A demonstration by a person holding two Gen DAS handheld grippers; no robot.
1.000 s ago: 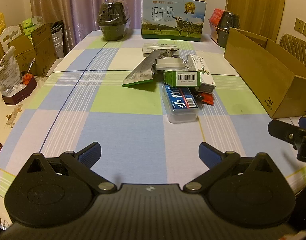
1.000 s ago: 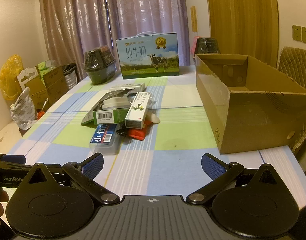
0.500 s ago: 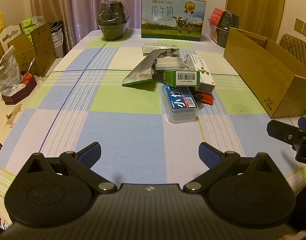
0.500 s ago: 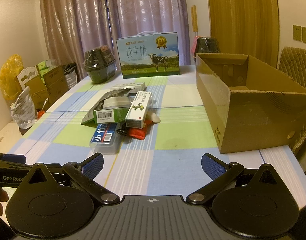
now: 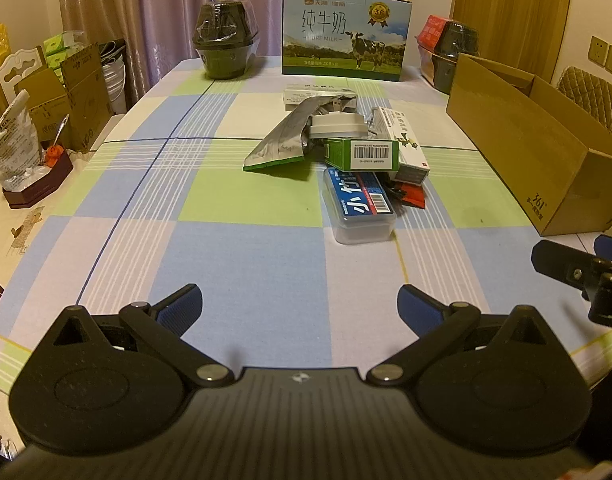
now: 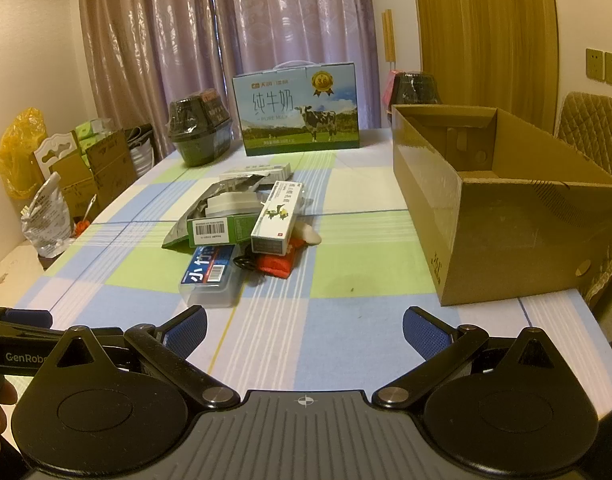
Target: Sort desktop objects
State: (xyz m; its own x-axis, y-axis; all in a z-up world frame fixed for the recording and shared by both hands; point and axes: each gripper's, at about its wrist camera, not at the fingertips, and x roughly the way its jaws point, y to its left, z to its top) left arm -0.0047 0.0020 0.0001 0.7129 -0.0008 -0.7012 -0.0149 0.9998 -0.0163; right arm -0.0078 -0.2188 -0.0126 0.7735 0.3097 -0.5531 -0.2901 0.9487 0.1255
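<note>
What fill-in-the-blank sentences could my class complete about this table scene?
1. The cardboard box is ____ inside.
2. The milk carton shows a picture of a ____.
3. Both the left gripper and right gripper are ____.
4. The green box lies partly on the ____ case.

Missing words: empty; cow; open; clear plastic

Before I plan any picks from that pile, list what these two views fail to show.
- Carton floor: in the right wrist view its near wall hides it; in the left wrist view only the outside shows.
- Black item beside the red pouch: mostly hidden under the white box, unidentifiable.
- Box behind the foil bag: print too small.
- Right gripper in the left wrist view: cut off by the edge.
</note>
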